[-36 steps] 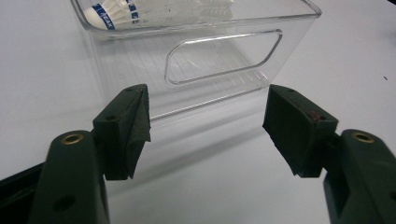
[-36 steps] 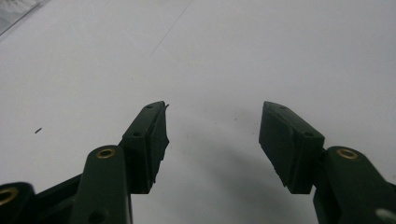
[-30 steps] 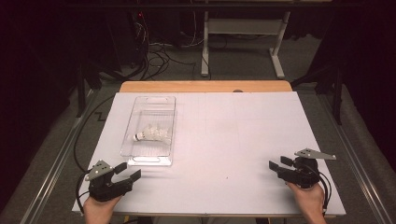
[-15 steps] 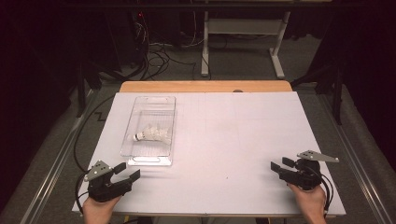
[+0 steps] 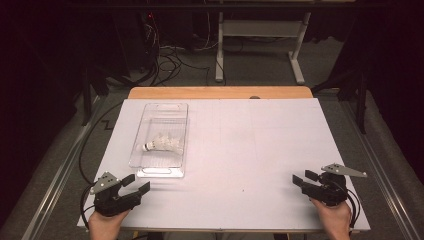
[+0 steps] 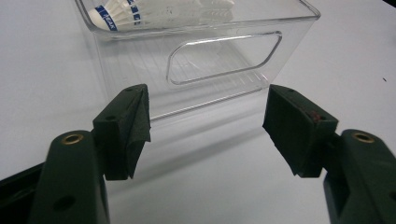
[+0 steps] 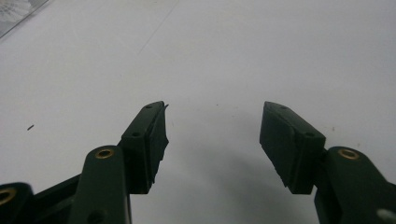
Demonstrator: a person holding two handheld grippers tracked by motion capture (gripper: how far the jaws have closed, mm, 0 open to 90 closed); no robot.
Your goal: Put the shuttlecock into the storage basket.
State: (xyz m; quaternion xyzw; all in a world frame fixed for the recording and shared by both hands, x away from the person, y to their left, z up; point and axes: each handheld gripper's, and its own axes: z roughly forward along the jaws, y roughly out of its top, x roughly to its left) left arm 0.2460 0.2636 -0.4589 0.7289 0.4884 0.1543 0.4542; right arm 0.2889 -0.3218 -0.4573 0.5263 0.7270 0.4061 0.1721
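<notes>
Shuttlecocks (image 5: 162,143) lie in the clear bin (image 5: 150,170), which we find just ahead of our left gripper (image 5: 136,184), jaws spread, empty. Right gripper (image 5: 305,179), well apart, likewise released.

In the left gripper view, the clear plastic bin (image 6: 205,56) is cut off by the top edge, so its far end is out of frame, and the shuttlecocks (image 6: 154,11) inside it show just their lower parts; their count cannot be told. The blue lettering on the nearest cork band is too small to read. In the right gripper view, a sliver of the bin (image 7: 18,11) sits blurred at the top-left corner. In the high view, the person's hands run off the bottom edge, below the bin.
</notes>
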